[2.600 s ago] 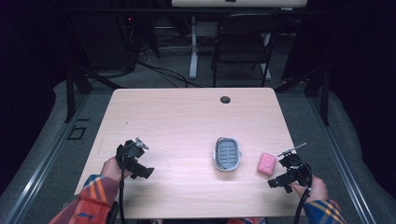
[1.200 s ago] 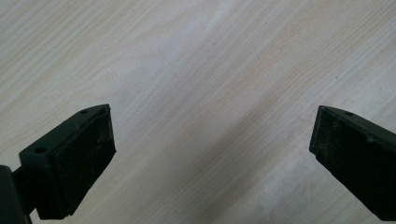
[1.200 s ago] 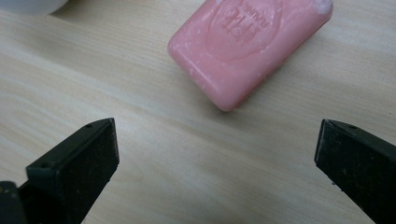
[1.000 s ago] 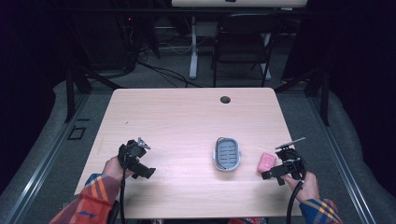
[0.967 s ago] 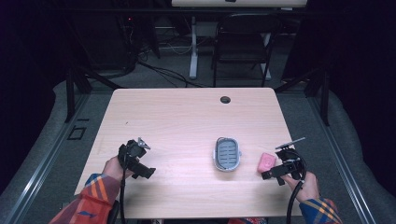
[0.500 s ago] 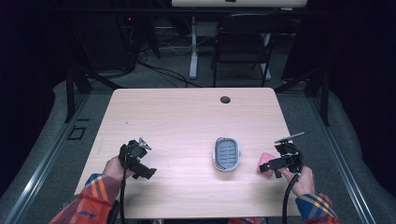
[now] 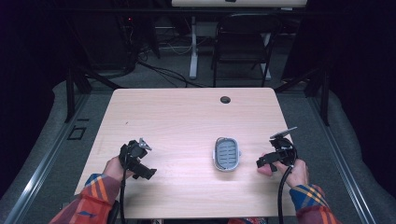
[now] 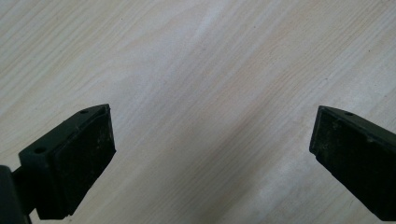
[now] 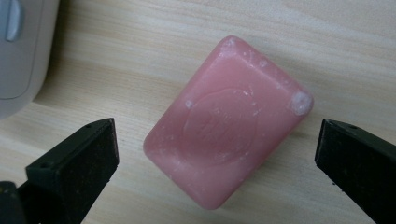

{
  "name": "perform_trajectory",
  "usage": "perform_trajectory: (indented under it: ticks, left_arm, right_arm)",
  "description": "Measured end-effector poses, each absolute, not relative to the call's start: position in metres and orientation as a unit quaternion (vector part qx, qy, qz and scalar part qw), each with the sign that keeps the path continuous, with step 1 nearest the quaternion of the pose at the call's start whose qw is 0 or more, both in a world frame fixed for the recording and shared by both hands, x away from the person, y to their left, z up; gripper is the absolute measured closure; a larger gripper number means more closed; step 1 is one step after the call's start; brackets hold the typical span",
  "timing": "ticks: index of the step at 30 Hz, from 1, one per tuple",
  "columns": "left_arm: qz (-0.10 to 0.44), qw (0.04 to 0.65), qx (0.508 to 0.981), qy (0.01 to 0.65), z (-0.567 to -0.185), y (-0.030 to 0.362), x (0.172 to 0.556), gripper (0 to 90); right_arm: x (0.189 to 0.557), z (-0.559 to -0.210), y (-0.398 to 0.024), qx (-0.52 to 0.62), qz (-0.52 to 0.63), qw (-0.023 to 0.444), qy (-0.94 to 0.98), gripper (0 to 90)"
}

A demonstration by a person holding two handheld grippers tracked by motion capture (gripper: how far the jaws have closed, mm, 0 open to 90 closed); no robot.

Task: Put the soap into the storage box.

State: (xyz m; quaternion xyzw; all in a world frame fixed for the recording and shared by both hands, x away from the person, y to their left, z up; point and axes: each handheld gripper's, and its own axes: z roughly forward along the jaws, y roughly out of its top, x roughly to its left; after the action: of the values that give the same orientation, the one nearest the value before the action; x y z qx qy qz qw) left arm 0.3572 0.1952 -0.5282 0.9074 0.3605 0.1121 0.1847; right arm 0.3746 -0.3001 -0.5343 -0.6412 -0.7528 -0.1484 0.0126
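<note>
A pink bar of soap (image 9: 226, 122) lies flat on the wooden table (image 7: 187, 121), just right of a grey soap dish (image 7: 227, 153). My right gripper (image 7: 267, 163) hovers right over the soap, open, with its jaws spread on either side of the bar and not touching it. In the high view the soap (image 7: 265, 170) is mostly hidden under that gripper. A corner of the dish (image 9: 21, 51) appears at the upper left of the right gripper view. My left gripper (image 7: 140, 164) is open over bare wood at the front left, nothing between its jaws.
A round cable hole (image 7: 225, 99) sits near the table's far edge. A folding chair (image 7: 243, 46) and a desk leg stand beyond the table. The table's front edge lies close under both hands.
My right gripper has moved left and forward from beside the soap to directly over it, covering most of the bar in the high view. The left gripper has barely shifted.
</note>
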Motion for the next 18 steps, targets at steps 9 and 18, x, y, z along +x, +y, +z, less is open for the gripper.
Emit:
perform_trajectory:
  ticks: [9, 18]
  left_arm:
    - [0.107, 0.183, 0.909, 0.358, -0.529, 0.194, 0.358, 0.0]
    - [0.108, 0.183, 0.910, 0.355, -0.529, 0.194, 0.357, 0.0]
  right_arm:
    - [0.382, -0.537, -0.293, -0.638, -0.134, 0.001, -0.758, 0.0]
    - [0.386, -0.539, -0.289, -0.639, -0.114, -0.015, -0.761, 13.9]
